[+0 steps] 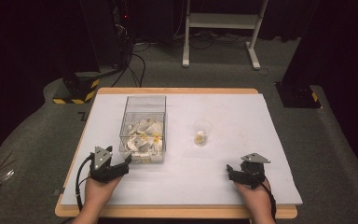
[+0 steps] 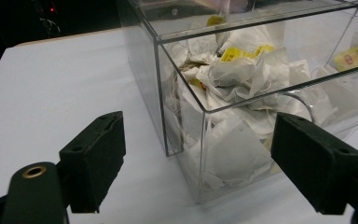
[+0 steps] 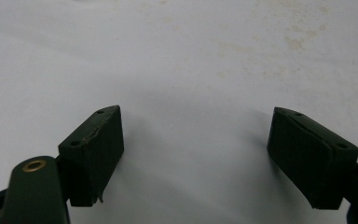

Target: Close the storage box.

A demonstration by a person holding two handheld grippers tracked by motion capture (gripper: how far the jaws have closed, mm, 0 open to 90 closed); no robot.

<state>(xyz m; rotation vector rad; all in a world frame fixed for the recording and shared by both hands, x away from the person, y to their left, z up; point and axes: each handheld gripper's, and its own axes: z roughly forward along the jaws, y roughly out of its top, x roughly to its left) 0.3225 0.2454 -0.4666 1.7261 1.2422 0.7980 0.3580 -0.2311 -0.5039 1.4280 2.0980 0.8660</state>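
Your left hand-held gripper (image 1: pixel 123 163) sits at the near left of the worktop (image 1: pixel 223 172), its jaws spread wide with nothing between them. It points at the near corner of the clear plastic box (image 1: pixel 143 100), which stands just ahead of it on the left half of the white sheet covering the worktop. In the left gripper view that box (image 2: pixel 168 88) rises close in front of the jaws, and its near corner falls in the gap between the two black pads (image 2: pixel 95 158) without touching either. The box is full of white tea bags (image 2: pixel 235 74) with yellow tags (image 2: pixel 352 57), heaped loosely against its walls.

Your right hand-held gripper (image 1: pixel 231 171) rests at the near right of the worktop, well apart from the box. Its jaws are spread too, and the right gripper view looks past them onto bare white sheet (image 3: pixel 182 70) with faint brownish stains.

A small clear cup (image 1: pixel 202 132) stands to the right of the box, between the two grippers and farther back; it holds something pale yellow at its bottom.
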